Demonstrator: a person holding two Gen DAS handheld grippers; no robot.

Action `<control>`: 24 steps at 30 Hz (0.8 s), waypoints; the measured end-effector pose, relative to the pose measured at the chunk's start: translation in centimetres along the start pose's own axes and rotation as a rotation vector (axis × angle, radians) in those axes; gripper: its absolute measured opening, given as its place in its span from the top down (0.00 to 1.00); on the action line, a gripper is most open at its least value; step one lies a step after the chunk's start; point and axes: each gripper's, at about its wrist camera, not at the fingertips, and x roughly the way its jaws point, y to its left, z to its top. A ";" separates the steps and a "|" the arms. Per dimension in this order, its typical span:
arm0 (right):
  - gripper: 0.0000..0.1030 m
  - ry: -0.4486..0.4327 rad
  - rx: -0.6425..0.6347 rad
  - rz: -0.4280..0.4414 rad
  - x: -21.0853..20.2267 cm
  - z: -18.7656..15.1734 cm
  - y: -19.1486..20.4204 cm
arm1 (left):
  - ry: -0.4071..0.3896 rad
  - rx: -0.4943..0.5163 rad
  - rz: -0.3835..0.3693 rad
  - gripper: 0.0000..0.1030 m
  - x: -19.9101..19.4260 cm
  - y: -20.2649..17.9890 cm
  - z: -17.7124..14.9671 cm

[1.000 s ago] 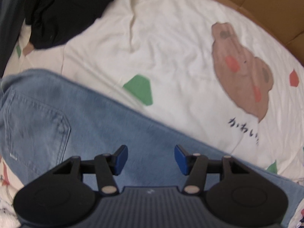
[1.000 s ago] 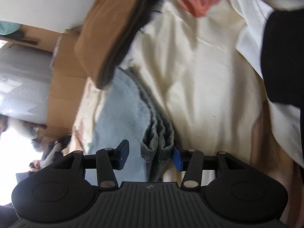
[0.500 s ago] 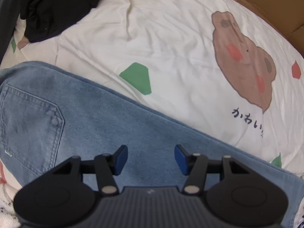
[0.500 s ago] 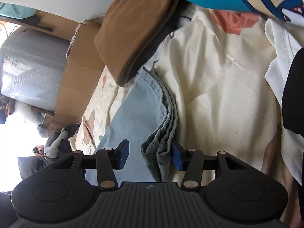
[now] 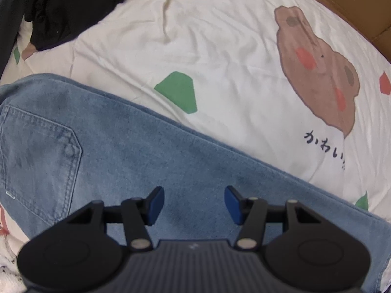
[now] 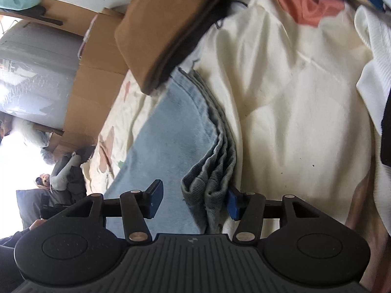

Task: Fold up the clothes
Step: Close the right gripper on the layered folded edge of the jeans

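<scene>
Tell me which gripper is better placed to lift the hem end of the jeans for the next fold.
Probably the right gripper: the bunched hem of the jeans lies between its opening jaws. The left gripper hangs open over the flat denim beside the back pocket, with no edge between its fingers.

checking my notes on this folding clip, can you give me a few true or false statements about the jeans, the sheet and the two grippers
1. The jeans lie on a cream sheet printed with a brown bear. True.
2. The left gripper grips a black sock. False: nothing sits between its fingers; it hangs over the denim.
3. The jeans' layered hem edge lies between the right gripper's opening fingers. True.
4. A folded brown garment lies beyond the jeans. True.
5. The jeans are red. False: light blue.
</scene>
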 end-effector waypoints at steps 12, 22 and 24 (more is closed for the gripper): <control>0.46 0.132 0.026 0.114 2.5 3.7 -2.1 | 0.001 0.009 -0.006 0.44 0.2 -0.7 0.0; 0.46 0.159 0.001 0.128 5.3 6.5 -1.7 | 0.046 0.042 0.016 0.44 1.4 -1.2 -0.9; 0.46 0.172 -0.008 0.134 6.0 6.9 -1.5 | 0.048 0.038 0.016 0.44 1.5 -1.2 -0.9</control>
